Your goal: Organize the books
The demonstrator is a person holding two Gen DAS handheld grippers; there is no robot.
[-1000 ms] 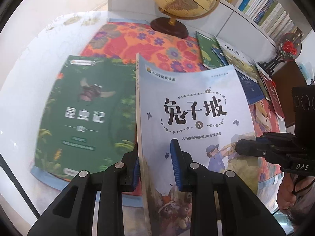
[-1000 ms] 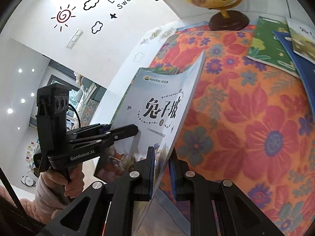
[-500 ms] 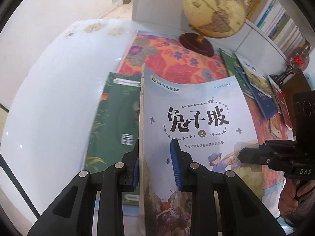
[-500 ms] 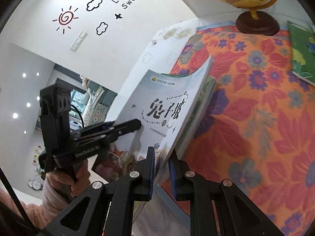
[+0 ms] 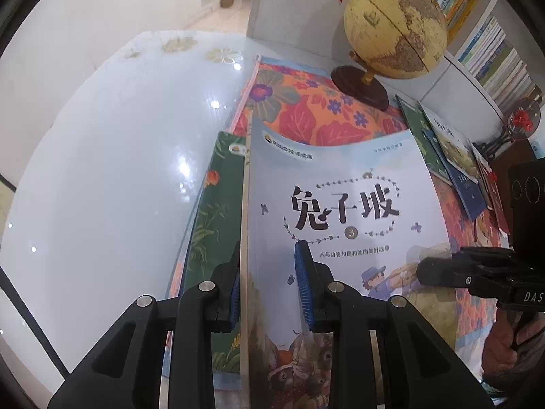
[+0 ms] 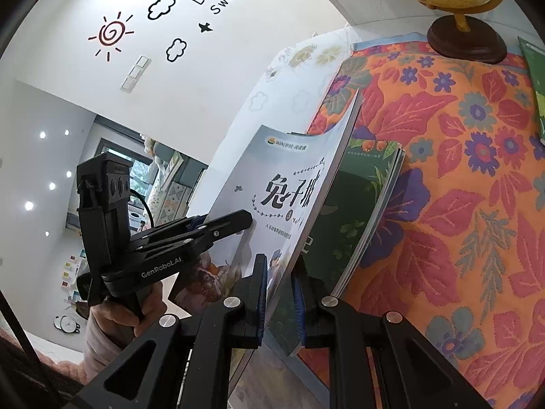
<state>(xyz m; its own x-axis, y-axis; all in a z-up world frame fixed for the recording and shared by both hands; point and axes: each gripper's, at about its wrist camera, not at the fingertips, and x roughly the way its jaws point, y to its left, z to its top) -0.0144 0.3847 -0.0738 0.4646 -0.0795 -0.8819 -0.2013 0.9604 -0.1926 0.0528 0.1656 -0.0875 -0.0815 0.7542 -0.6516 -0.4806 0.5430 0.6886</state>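
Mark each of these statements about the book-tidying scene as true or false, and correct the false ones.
1. Both grippers grip the same pale blue book. True: the left gripper and the right gripper each clamp an edge.
2. A green book lies under the lifted one. True.
3. The globe lies toppled on its side. False: it stands upright on its dark base.
4. The cloth is plain white. False: it is orange with flowers.
5. More books lie spread near the globe. True.
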